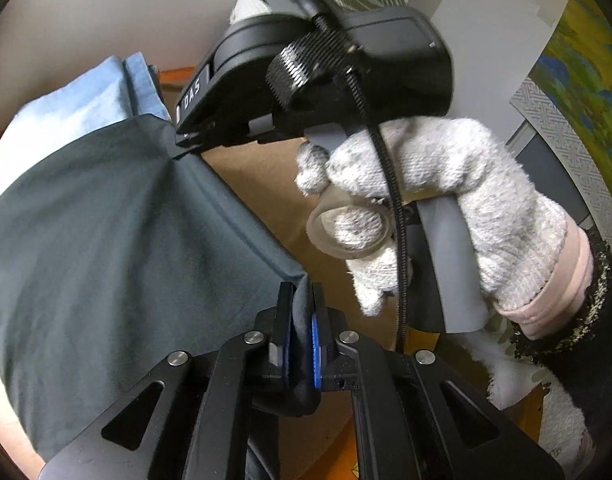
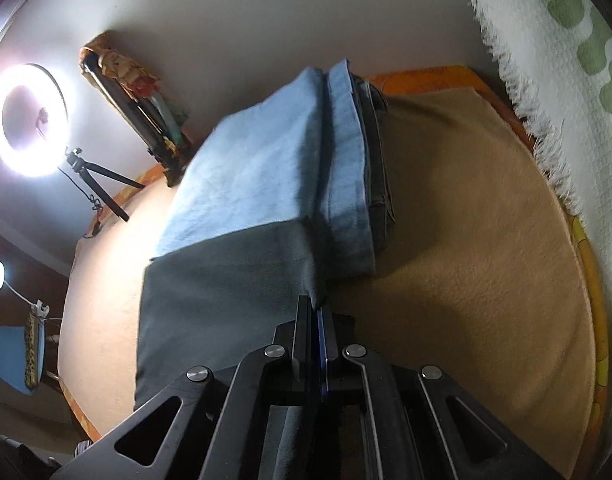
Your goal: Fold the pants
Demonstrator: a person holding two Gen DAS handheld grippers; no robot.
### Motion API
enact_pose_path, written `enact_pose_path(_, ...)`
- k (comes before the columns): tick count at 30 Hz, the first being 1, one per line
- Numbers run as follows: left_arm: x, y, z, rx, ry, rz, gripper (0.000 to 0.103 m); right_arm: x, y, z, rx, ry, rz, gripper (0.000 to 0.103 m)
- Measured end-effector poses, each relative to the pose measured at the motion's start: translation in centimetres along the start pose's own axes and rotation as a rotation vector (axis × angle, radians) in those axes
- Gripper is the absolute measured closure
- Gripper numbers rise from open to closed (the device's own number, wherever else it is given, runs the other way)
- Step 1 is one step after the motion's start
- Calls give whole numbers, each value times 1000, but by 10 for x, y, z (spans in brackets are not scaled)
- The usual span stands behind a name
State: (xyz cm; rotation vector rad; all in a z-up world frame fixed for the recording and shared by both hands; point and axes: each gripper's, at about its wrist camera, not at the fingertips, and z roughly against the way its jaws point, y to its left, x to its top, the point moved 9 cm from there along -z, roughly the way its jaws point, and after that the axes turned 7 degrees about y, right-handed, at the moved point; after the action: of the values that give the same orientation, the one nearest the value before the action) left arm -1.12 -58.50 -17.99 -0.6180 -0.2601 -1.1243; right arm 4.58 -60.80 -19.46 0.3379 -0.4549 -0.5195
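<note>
Dark grey-green pants (image 1: pixel 106 220) hang stretched between my two grippers above a tan blanket (image 1: pixel 262 192). My left gripper (image 1: pixel 302 312) is shut on one corner of the pants' edge. My right gripper (image 1: pixel 186 144) shows in the left wrist view, held by a gloved hand (image 1: pixel 446 184), shut on the other corner. In the right wrist view my right gripper (image 2: pixel 316 312) pinches the pants (image 2: pixel 218 280) at their edge. The cloth drapes down to the left.
A stack of folded clothes, light blue on top (image 2: pixel 266 160), lies on the tan blanket (image 2: pixel 466 240) behind the pants. A ring light on a tripod (image 2: pixel 26 120) stands at the left. A white and green fringed cloth (image 2: pixel 546 60) is at the right.
</note>
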Motion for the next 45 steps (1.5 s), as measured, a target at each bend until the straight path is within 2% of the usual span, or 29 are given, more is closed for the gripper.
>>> enact_pose_path(4, -7, -4, 3, 15, 27, -15, 91, -2, -6, -3, -25, -3, 7, 94)
enact_pose_path(7, -12, -4, 10, 21, 30, -9, 74, -2, -16, 7, -24, -23, -23, 64)
enact_pose_path(9, -16, -2, 17, 14, 34, 13, 70, -3, -19, 16, -22, -40, -27, 62)
enact_pose_path(12, -21, 2, 38, 24, 21, -1, 67, -10, -20, 30, 9, -54, -33, 52)
enact_pose_path(14, -24, 11, 59, 32, -3, 0, 61, -18, -15, 38, 33, -53, -17, 45)
enact_pose_path(17, -29, 41, 98, 39, -51, 65, 61, -30, -11, 45, 41, -50, 2, 41)
enact_pose_path(21, -37, 95, 139, 147, -93, 126, 61, -49, 5, 48, 39, -36, 61, 38)
enact_pose_path(24, -50, 140, 153, 184, -84, 221, 61, -58, 14, 40, 3, -16, 116, 33)
enact_pose_path(26, -55, 159, 152, 200, -72, 258, 61, -60, 12, 31, -6, 2, 111, 33)
enact_pose_path(29, -68, 177, 145, 209, -50, 298, 61, -57, 4, 20, 23, 22, 76, 32)
enact_pose_path(35, -76, 188, 111, 166, -4, 348, 61, -47, -9, 1, 107, 64, 28, 30)
enact_pose_path(45, -76, 206, 86, 116, 21, 405, 61, -46, -14, -22, 221, 94, 17, 24)
